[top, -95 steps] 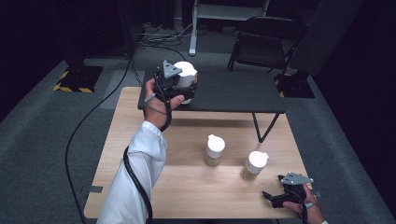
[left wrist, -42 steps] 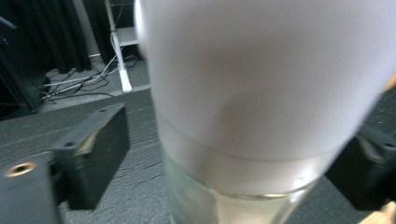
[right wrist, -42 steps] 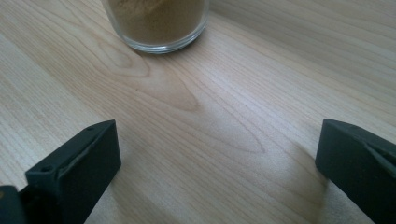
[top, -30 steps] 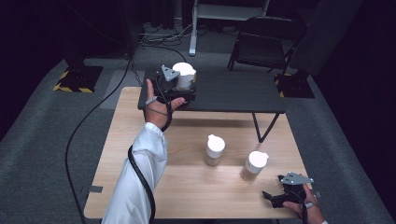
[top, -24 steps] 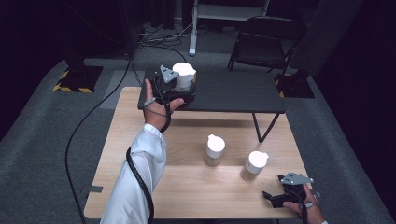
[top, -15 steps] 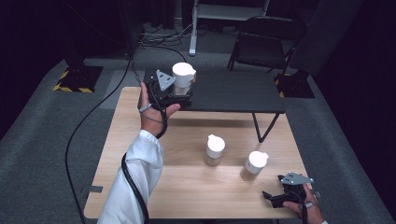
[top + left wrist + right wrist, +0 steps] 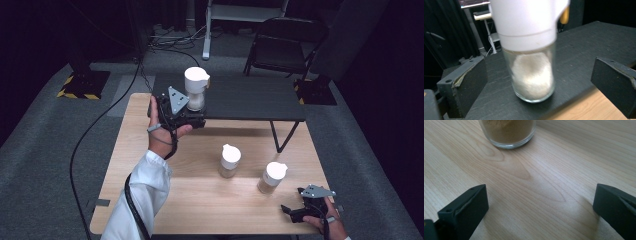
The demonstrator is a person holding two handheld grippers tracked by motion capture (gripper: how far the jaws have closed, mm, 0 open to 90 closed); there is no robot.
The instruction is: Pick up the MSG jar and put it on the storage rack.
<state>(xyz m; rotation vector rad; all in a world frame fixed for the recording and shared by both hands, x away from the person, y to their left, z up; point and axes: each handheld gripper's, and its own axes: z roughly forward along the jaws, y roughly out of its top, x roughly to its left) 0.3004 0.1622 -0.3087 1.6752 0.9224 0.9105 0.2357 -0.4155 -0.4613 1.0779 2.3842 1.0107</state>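
From above, the left gripper (image 7: 192, 112) is at the near edge of the black table (image 7: 250, 97), just behind a jar (image 7: 195, 89) with a white lid that stands on this table. The left gripper view shows what the high view cannot: both jaws are wide apart, one on each side of the jar (image 7: 532, 72), and there is clear space between each pad and the glass, so nothing is gripped. In this close view the jar is clear glass with white powder inside, filling the lower part, and a tall white lid (image 7: 527, 21) with a small yellow piece at its side. It stands upright close to the edge where the black table meets the wooden table (image 7: 594, 110). The high view shows the rest of the room: two more jars, one (image 7: 229, 161) in the middle of the wooden table (image 7: 200, 200) and one (image 7: 271, 177) to its right, both with white lids. The right gripper (image 7: 295, 212) rests low at the near right corner of the wooden table. The right gripper view shows its jaws also wide open, holding nothing, above the bare wood, with the bottom of a jar (image 7: 507, 131) of brown powder ahead of them.
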